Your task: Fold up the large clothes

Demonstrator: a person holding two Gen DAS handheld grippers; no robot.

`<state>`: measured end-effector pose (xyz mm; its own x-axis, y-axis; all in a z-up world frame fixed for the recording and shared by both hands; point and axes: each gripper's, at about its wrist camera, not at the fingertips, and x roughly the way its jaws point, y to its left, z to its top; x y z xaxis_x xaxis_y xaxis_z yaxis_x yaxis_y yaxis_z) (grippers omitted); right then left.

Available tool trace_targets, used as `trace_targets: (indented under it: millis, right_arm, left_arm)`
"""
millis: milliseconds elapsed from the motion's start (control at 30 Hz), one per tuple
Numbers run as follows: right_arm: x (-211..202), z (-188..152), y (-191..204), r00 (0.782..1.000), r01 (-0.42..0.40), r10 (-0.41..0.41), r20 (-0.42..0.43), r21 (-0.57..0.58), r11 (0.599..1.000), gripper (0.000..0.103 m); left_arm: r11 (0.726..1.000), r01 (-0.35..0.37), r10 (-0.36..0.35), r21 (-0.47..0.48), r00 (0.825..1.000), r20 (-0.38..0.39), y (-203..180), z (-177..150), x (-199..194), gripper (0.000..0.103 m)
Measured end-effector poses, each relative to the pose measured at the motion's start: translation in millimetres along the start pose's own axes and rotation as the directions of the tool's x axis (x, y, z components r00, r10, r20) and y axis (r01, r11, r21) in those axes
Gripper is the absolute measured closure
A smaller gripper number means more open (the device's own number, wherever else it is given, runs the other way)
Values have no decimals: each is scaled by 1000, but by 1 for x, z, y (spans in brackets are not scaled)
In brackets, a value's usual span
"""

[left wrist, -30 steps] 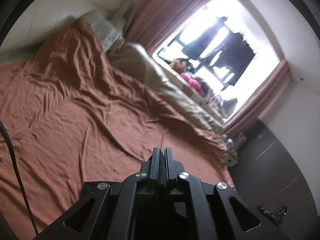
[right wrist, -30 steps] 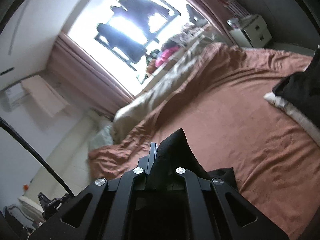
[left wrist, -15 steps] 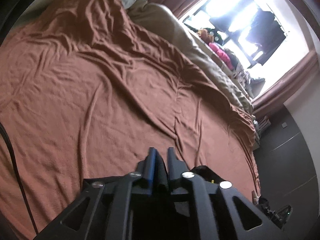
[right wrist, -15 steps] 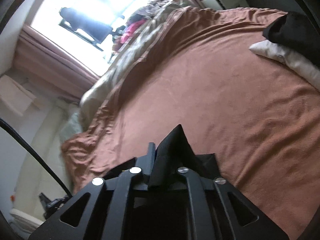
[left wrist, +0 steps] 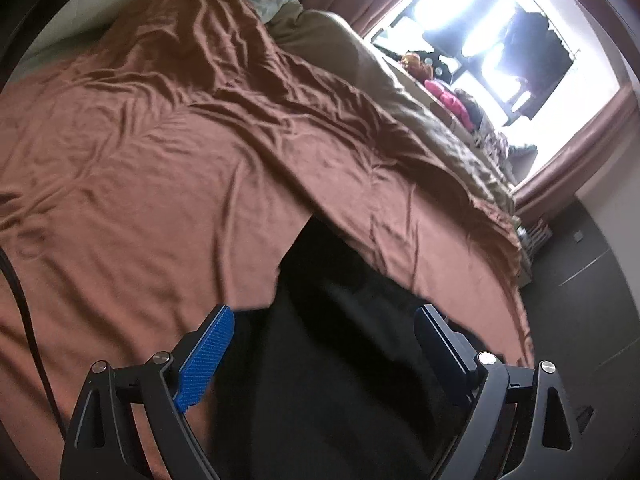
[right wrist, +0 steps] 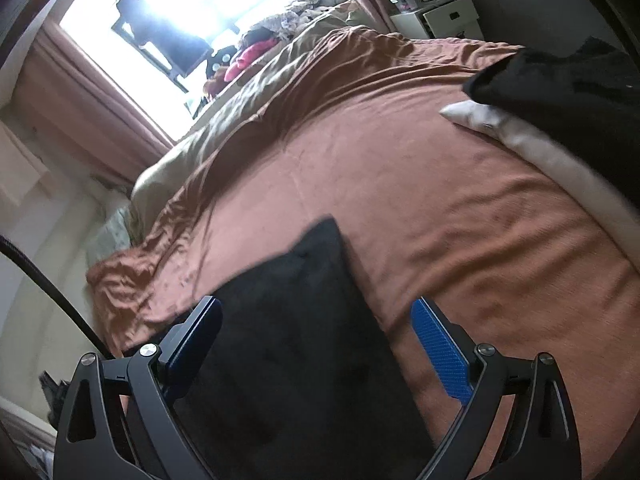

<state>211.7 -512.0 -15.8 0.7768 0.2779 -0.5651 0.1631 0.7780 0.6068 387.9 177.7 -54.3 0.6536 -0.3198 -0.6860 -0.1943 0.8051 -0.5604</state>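
Blk fingers (left wrist: 208,354), blue ribbed pads, silver screws.

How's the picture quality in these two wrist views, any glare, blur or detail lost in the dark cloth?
Left wrist view: the window blows out white; the black garment is a featureless dark mass with smeared edges. Right wrist view: same window glare, fisheye bends the bed, and the white cloth at right is motion-blurred.

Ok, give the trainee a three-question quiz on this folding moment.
1. True or false: the left gripper is clamped on the black garment.
2. What lies between the right gripper's fingers? A) white pillow B) black garment C) nothing
3. What colour is the sheet under the garment?

Key: 1. False; both grippers' fingers have just been opening and stand wide, the cloth loose between them. 2. B. 3. Rust brown.
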Motion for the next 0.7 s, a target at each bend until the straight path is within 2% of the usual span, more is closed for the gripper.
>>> trace_targets:
  millis: [200,433,600,700]
  right_arm:
    - [-21,-17,-9,997,47,-51,-51,-65,997,8]
    - [-42,-42,-20,983,119,-134,-124,-125,985,8]
    - [-46,-56,-19,968,152,-181,-172,-170,974,8]
    - [-43,-72,-20,950,199,-240,-200,-207,958,8]
  left_arm:
    - [998,-51,53,25,997,-64,20,-40,-18,11]
    - [994,-97,104,55,986,-134,39,-90,-31,11]
    - [983,-142,163,114,965,-206,41,-124,-27,11]
    - [975,-170,198,140,955,-221,47,-140,-27,11]
